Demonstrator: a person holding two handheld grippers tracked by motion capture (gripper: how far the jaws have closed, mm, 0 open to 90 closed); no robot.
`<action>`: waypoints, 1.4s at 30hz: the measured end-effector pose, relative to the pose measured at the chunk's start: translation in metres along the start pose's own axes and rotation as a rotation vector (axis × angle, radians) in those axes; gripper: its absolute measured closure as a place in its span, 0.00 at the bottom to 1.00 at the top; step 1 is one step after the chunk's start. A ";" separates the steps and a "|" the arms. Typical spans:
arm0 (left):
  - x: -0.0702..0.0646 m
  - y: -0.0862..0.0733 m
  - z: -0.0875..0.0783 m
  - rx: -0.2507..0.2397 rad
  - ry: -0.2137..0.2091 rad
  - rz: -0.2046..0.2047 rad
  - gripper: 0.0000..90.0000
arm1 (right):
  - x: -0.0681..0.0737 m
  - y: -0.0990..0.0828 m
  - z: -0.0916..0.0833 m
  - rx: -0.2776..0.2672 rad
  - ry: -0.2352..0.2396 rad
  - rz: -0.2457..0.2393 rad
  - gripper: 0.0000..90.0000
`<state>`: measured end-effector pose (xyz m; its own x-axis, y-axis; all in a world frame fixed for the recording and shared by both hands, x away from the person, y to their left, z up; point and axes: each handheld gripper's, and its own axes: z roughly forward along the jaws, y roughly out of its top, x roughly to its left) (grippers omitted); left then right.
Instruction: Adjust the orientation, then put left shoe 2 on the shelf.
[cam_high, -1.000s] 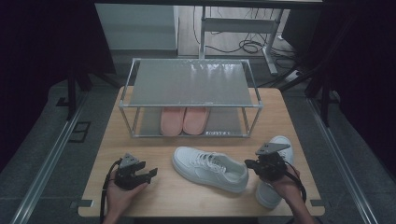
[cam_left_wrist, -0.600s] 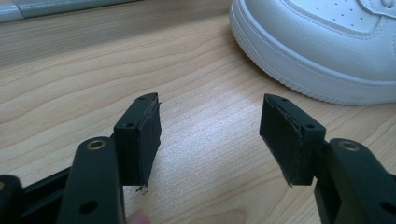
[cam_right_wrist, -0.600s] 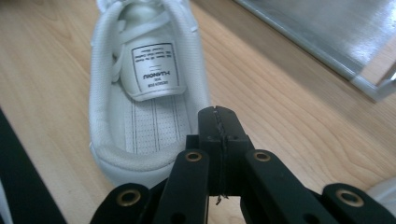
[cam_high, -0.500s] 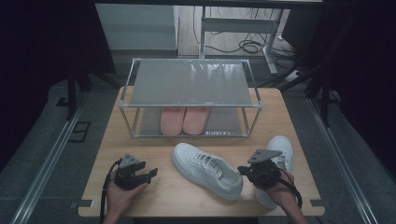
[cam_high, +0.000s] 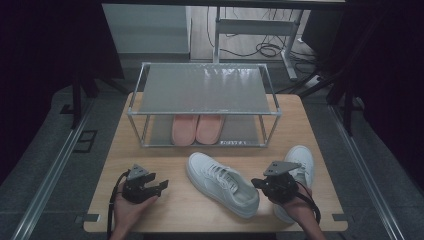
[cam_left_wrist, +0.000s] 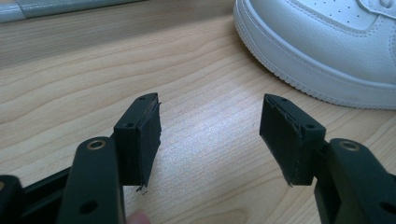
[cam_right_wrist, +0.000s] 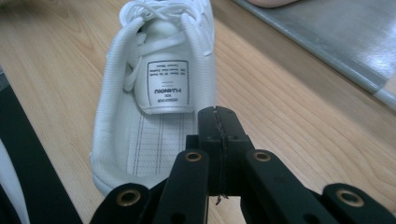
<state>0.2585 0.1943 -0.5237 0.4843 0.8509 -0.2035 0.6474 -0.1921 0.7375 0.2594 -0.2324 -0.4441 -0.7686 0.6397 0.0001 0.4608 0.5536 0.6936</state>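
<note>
A white sneaker (cam_high: 222, 182) lies aslant at the middle front of the wooden table (cam_high: 165, 165), toe to the far left, heel to the near right. My right gripper (cam_high: 256, 184) is shut, its jaws pressed flat together (cam_right_wrist: 217, 135), tips over the sneaker's (cam_right_wrist: 154, 93) heel opening beside the tongue label. I see nothing between the pads. The second white sneaker (cam_high: 301, 160) sits at the right, partly hidden by that hand. My left gripper (cam_high: 162, 185) rests at the front left, open (cam_left_wrist: 210, 135) over bare wood, with the sneaker's toe (cam_left_wrist: 327, 51) ahead of it.
A metal-framed rack (cam_high: 205, 87) with a frosted top stands across the back of the table. A pair of pink shoes (cam_high: 196, 129) sits on its lower shelf. Bare wood lies between the left gripper and the sneaker. The table's front edge is near both hands.
The middle sneaker has turned: its heel has swung toward the front edge along with the right gripper, which shifted left and nearer. The left gripper has stayed put.
</note>
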 end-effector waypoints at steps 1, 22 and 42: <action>0.000 0.000 0.000 0.000 0.000 0.000 0.43 | -0.001 0.000 -0.001 -0.004 -0.002 0.000 1.00; -0.001 0.000 0.000 -0.003 0.000 0.001 0.43 | 0.010 -0.015 -0.007 0.034 -0.014 -0.012 1.00; 0.000 0.000 -0.006 -0.017 0.006 -0.004 0.43 | 0.001 0.005 -0.005 -0.106 0.013 0.037 0.92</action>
<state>0.2552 0.1977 -0.5197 0.4785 0.8544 -0.2028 0.6391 -0.1804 0.7476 0.2582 -0.2316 -0.4371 -0.7576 0.6517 0.0359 0.4400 0.4694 0.7656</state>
